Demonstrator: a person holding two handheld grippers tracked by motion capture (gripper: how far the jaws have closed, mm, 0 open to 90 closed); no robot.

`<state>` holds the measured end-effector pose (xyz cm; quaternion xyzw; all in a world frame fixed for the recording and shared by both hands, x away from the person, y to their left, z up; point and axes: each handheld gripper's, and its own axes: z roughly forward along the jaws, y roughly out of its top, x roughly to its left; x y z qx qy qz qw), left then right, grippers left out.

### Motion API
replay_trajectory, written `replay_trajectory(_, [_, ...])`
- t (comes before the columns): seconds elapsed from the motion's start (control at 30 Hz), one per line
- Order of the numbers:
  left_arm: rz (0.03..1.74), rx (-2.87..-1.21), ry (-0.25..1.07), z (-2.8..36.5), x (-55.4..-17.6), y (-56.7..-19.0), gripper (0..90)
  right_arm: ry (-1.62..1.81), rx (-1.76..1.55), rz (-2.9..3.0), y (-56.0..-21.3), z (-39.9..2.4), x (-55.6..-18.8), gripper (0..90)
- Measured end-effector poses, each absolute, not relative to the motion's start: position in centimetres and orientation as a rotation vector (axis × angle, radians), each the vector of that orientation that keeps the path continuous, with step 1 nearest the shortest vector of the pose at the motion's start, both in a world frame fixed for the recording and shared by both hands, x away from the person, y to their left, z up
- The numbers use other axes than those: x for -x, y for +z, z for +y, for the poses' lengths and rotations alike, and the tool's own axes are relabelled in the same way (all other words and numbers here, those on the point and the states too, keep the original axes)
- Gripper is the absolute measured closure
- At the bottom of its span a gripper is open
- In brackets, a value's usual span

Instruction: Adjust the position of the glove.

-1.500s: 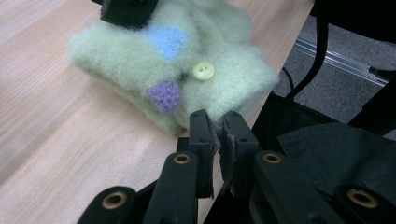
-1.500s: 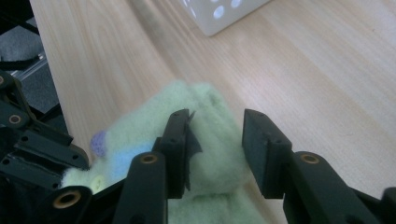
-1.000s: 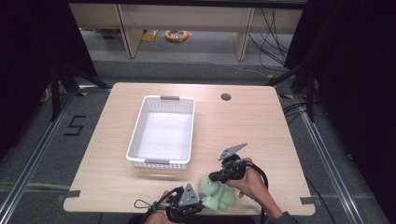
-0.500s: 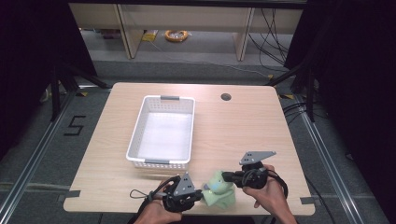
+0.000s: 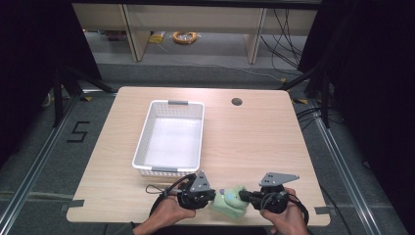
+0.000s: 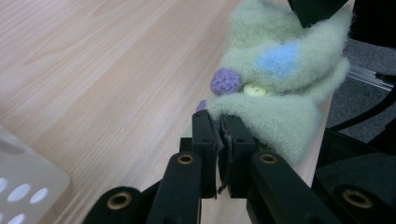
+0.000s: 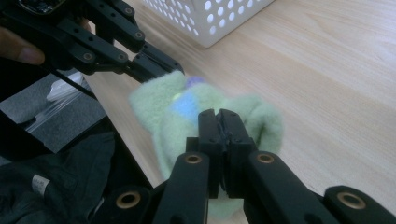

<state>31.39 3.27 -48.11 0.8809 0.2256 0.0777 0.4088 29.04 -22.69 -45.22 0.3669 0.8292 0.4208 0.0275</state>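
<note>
A pale green fuzzy cloth (image 5: 229,201) with a blue patch, a purple bobble and a yellow button hangs between my two grippers at the table's front edge. My left gripper (image 5: 211,197) is shut on its left edge. In the left gripper view the closed jaws (image 6: 219,119) pinch the cloth (image 6: 280,70) at their tips. My right gripper (image 5: 246,196) is shut on the opposite side. In the right gripper view its closed tips (image 7: 218,114) bite into the cloth (image 7: 159,102), and the left gripper (image 7: 159,65) holds the far end.
A white perforated basket (image 5: 142,142) stands empty just beyond the left gripper, left of the table's middle. A round cable hole (image 5: 237,102) sits near the back edge. Bare wood lies to the right of the basket. Dark floor drops off right behind the front edge.
The right gripper has swung right and toward the front edge; the left has shifted a little away from that edge. The cloth now spans between them instead of lying bunched.
</note>
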Motion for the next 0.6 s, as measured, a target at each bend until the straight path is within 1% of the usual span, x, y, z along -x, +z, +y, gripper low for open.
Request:
replay_trajectory(0.07, [0.54, -2.233, 0.208, 3.2, -31.7, -48.3, 85.2, 1.306, -1.136, 2.554, -45.4, -22.8, -29.0, 89.1])
replay_trajectory(0.27, [0.532, -2.246, 0.209, 3.1, -31.9, -48.9, 84.3, 1.274, -1.18, 2.558, -46.4, -22.3, -28.2, 88.9])
replay_trajectory(0.37, [0.565, -2.248, 0.193, 3.2, -32.0, -49.3, 83.3, 1.273, -1.173, 2.57, -46.9, -22.3, -28.3, 88.5])
replay_trajectory(0.4, [0.546, -2.253, 0.198, 3.3, -32.2, -49.4, 82.8, 1.258, -1.199, 2.573, -46.9, -22.2, -28.1, 88.0])
replay_trajectory(0.43, [0.578, -2.243, 0.181, 3.3, -32.1, -49.5, 82.2, 1.249, -1.153, 2.568, -47.0, -22.2, -28.2, 87.7])
replay_trajectory(0.47, [0.553, -2.257, 0.199, 3.5, -32.3, -49.4, 81.9, 1.257, -1.174, 2.563, -47.1, -22.1, -28.1, 87.2])
replay_trajectory(0.5, [0.557, -2.255, 0.19, 3.5, -32.2, -49.4, 81.8, 1.246, -1.203, 2.572, -47.0, -22.0, -27.9, 86.3])
replay_trajectory(0.53, [0.588, -2.24, 0.172, 3.5, -32.1, -49.5, 80.9, 1.242, -1.163, 2.569, -47.1, -22.2, -28.1, 85.0])
replay_trajectory(0.6, [0.599, -2.242, 0.172, 3.7, -32.3, -49.5, 75.0, 1.231, -1.175, 2.557, -47.2, -22.2, -28.1, 79.8])
